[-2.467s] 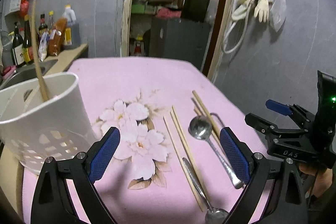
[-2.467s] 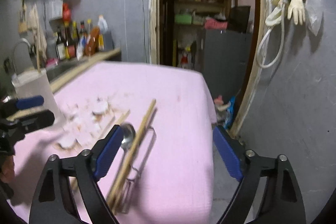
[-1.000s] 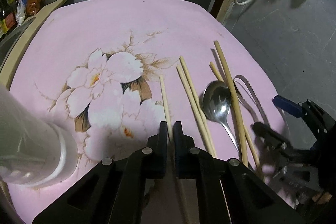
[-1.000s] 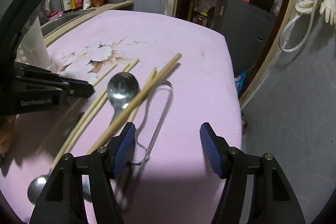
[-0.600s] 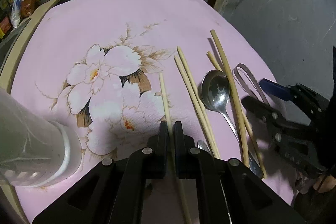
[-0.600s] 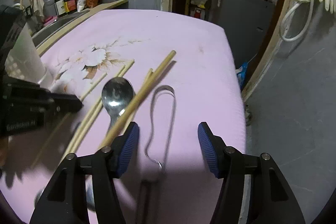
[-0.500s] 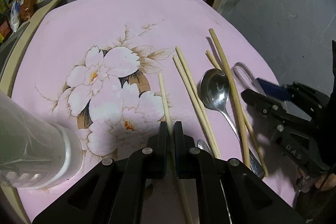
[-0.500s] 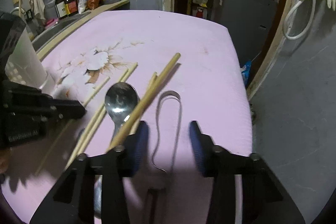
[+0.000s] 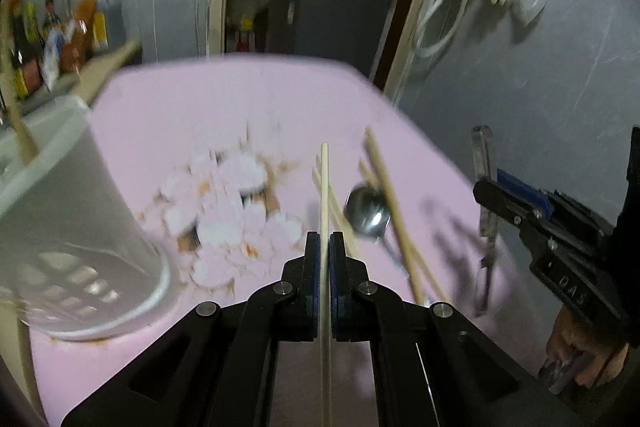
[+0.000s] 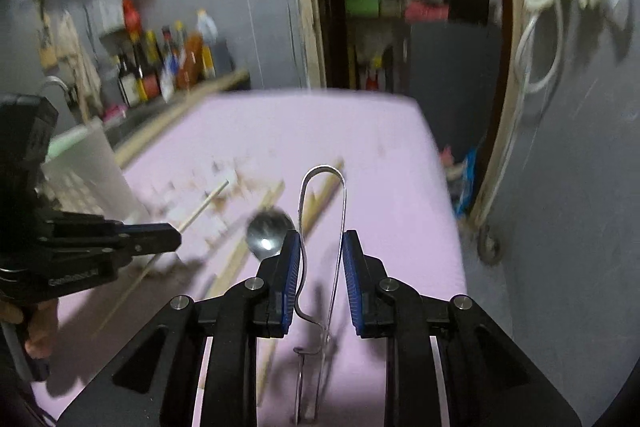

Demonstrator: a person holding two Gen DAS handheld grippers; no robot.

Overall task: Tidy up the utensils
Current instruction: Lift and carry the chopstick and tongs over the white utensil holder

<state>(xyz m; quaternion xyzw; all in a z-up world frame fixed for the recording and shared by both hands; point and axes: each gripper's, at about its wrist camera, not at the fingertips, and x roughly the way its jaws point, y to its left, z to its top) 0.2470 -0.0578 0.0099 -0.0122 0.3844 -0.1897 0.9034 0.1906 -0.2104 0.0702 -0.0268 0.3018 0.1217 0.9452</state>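
Utensils lie scattered on the tabletop [image 9: 224, 107], which is covered by a pink cloth with a white flower print; both views are motion-blurred, so the print reads as pale smears. Taking the white holder [image 9: 68, 227] as the landmark: it stands at the left edge of the tabletop, a tall plastic cup with cut-out slots near its base. One wooden stick [image 9: 18, 115] leans inside it, rising above the rim; the rest of its inside is hidden by the wall and cut off by the frame.

To the right of the holder, the left tongs [image 9: 325, 247] are pressed together on a single chopstick [image 9: 325, 187], pale and straight, which runs forward from between the pads and is lifted off the cloth. Further right of the holder lie several more chopsticks [image 9: 388, 199] in a loose fan, with a metal spoon [image 9: 368, 211] among them, bowl up; its handle is partly hidden under the sticks.

Farthest right from the holder, the right tongs [image 10: 319, 263] pinch the metal kitchen tongs [image 10: 324, 203], a thin shiny loop of bent strip, its curved end pointing away and both arms squeezed between the blue pads. Its lower end is blurred and hard to make out.
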